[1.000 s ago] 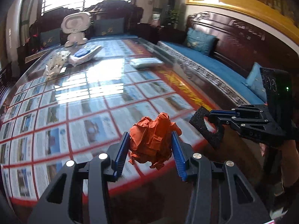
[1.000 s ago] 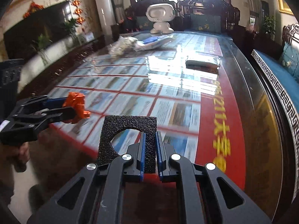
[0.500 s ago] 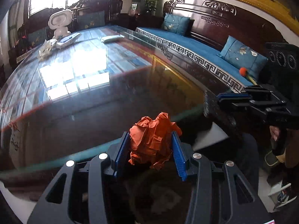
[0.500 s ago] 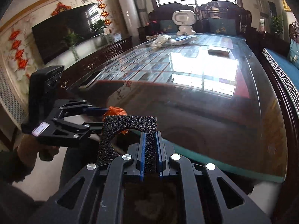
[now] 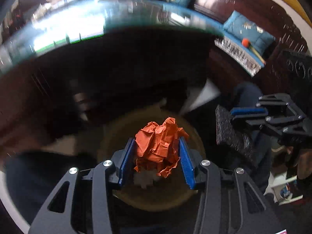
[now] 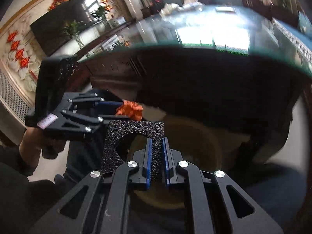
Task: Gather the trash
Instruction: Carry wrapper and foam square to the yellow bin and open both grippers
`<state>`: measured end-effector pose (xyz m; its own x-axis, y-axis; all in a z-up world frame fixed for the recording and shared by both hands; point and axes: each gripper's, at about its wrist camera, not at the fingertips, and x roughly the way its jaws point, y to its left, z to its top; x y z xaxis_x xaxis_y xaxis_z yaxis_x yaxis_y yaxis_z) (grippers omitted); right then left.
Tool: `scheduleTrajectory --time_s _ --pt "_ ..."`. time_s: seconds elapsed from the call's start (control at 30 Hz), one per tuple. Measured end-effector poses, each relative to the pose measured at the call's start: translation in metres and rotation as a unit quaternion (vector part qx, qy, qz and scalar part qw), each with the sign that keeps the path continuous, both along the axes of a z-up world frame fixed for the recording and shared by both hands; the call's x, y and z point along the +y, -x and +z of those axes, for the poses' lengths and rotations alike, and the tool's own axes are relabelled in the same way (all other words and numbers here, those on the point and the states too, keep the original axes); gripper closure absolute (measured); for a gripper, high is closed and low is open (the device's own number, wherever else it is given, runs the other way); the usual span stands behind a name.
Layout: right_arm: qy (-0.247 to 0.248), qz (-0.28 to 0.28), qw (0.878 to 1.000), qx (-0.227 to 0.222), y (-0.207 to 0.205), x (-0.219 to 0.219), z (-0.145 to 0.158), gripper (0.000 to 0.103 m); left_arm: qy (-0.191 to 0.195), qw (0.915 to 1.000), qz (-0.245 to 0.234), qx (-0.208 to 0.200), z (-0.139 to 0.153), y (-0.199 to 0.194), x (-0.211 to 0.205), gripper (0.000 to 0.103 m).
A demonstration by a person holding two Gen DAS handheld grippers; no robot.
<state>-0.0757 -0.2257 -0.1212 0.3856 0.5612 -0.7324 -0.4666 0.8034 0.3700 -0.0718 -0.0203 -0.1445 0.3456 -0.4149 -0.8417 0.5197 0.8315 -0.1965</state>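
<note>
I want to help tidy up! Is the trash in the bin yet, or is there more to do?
Not yet. Both pieces are picked up: the left gripper squeezes the orange paper ball, the right gripper pinches the black foam piece. They hang over the round brown bin below the table edge. Dropping them in is left.

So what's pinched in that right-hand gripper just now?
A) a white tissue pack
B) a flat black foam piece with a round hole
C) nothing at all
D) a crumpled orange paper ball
B: in the right wrist view the right gripper has its blue pads closed on the black foam piece, while the orange paper ball sits in the left gripper.
</note>
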Motion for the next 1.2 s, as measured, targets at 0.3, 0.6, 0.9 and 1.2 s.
scheduleTrajectory --time_s 0.3,0.6,0.9,1.2 --pt "0.017 -0.014 0.999 0.038 -0.001 0.002 -0.031 0.092 -0.016 0.9979 -0.018 0.061 -0.059 0.006 -0.011 0.026" --pt "0.035 -0.009 0.998 0.056 0.003 0.005 -0.055 0.092 -0.049 0.9970 0.000 0.060 -0.070 -0.003 0.000 0.021" --pt "0.070 0.001 0.996 0.061 -0.004 0.020 -0.070 0.069 -0.056 0.9970 0.018 0.051 -0.063 -0.011 0.008 0.019" --pt "0.113 0.004 0.991 0.075 -0.004 0.031 -0.088 0.060 -0.063 0.9960 0.013 0.062 -0.073 -0.008 0.003 0.019"
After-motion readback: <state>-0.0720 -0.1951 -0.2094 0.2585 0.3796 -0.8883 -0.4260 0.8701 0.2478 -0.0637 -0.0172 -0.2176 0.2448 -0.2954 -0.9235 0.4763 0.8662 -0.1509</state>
